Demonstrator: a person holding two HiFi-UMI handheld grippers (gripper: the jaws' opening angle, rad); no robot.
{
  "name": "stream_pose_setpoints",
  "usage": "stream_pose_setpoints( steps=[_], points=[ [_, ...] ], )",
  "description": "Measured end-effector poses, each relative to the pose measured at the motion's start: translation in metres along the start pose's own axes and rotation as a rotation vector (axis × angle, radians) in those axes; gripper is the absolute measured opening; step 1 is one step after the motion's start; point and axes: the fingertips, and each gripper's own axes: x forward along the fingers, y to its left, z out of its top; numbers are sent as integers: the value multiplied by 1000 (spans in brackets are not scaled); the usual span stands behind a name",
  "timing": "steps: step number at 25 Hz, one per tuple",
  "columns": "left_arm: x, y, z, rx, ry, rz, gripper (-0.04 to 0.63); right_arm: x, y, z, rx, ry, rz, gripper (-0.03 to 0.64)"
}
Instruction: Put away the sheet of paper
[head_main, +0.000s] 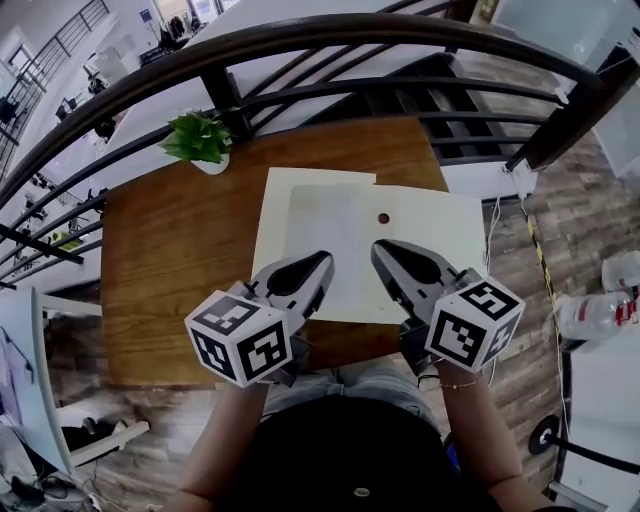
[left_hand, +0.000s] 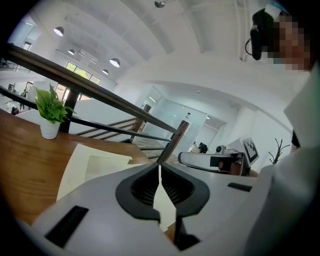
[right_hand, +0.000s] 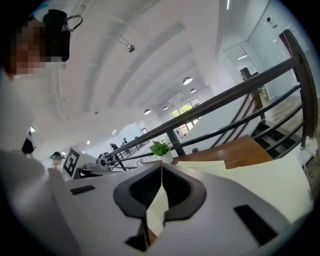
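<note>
**deskwatcher:** so which step is this? I see the cream sheet of paper (head_main: 430, 245) lying flat on the brown wooden table (head_main: 170, 270), off to the right of the small green potted plant (head_main: 200, 140) and nearer the person; one part looks doubled over on the plant side, can't say for sure

**gripnerd:** looks like the pick-up to me; left gripper (head_main: 322, 260) and right gripper (head_main: 382, 250) both sit on the sheet's edge farthest from the plant, close beside each other; each claw is pressed together with a sliver of the paper pinched in it, plain to see in both gripper views; sheet isn't off the table yet

**deskwatcher:** next move?

**gripnerd:** my guess: lift or fold that pinched edge toward the plant, both hands moving evenly so it doesn't crease or tear; there's also a dark round spot (head_main: 383, 217) on the sheet, can't tell what it is
</note>
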Motion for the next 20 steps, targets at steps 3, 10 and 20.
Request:
stream_pose_setpoints(
  steps=[3, 10, 20],
  points=[
    [-3, -1, 3, 6, -6, -6, 26, -6, 7, 4, -18, -17, -10, 30],
    [-3, -3, -2, 57, 3, 21, 26, -15, 8, -2, -22, -37, -47, 29],
    [2, -3, -7, 67, 43, 10, 26, -12, 5, -6, -58, 8, -61, 28]
  ],
)
